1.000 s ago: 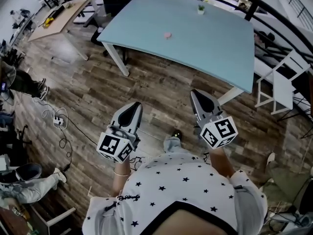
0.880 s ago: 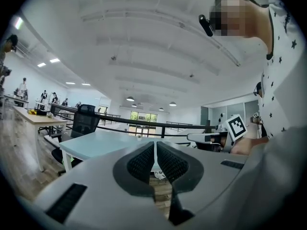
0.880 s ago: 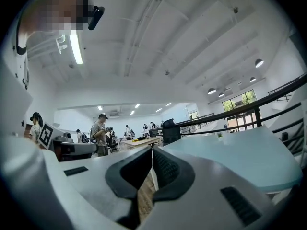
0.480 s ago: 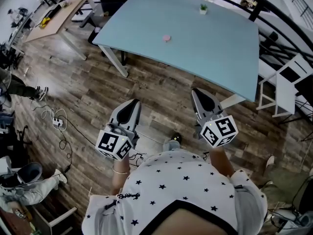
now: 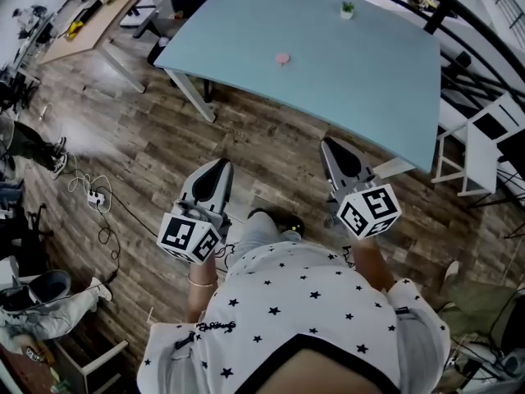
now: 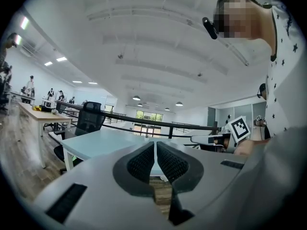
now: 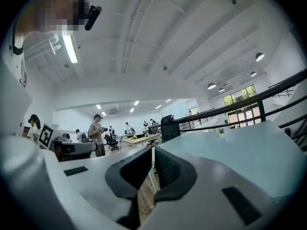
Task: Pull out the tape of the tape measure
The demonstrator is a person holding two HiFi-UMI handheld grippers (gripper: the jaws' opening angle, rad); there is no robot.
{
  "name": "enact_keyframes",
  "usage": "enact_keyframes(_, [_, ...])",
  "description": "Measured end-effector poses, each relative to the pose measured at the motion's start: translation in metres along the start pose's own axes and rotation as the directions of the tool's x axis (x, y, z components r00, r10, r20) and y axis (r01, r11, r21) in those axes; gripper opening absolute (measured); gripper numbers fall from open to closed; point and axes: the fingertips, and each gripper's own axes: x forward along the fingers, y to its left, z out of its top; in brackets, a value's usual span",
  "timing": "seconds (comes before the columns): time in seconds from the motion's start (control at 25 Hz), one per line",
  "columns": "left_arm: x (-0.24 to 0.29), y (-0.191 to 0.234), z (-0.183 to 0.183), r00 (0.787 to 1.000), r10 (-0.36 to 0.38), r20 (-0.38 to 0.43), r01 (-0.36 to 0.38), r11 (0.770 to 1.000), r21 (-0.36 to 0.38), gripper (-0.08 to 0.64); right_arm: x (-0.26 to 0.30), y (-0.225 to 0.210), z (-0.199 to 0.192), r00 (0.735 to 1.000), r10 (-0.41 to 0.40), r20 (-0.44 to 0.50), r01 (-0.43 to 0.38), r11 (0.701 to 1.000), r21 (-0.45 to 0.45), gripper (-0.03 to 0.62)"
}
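Both grippers are hanging over the wooden floor (image 5: 271, 150) with jaws pressed together on nothing, the left gripper (image 5: 218, 167) at lower centre-left and the right gripper (image 5: 330, 146) at centre-right, well short of the pale blue table (image 5: 353, 72) across the top. What is probably the tape measure (image 5: 282, 58), a pink round speck too small to be sure of, is lying near the table's middle at upper centre, so the step in hand is looking like the approach. Getting within reach is coming first, I judge, then opening one claw for the case and the other for the tape's tab.
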Motion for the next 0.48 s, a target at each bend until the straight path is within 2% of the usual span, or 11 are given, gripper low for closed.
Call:
enact_keyframes(0.2, [0.021, 0.001, -0.002, 0.998, -0.057, -0.002, 0.057, 0.998, -0.005, 0.040, 0.003, -0.014, -0.005, 0.999, -0.040, -0.019, 0.040, 0.999, 0.003, -0.002])
enact_keyframes(0.36, [0.048, 0.020, 0.000, 0.996, -0.084, -0.001, 0.084, 0.996, -0.022, 0.040, 0.014, -0.029, 0.004, 0.996, -0.089, -0.014, 0.089, 0.996, -0.019, 0.005])
enact_keyframes(0.48, [0.084, 0.028, 0.012, 0.987, -0.157, 0.031, 0.159, 0.986, -0.059, 0.040, 0.027, -0.047, 0.010, 0.990, -0.140, -0.010, 0.140, 0.990, -0.022, 0.008])
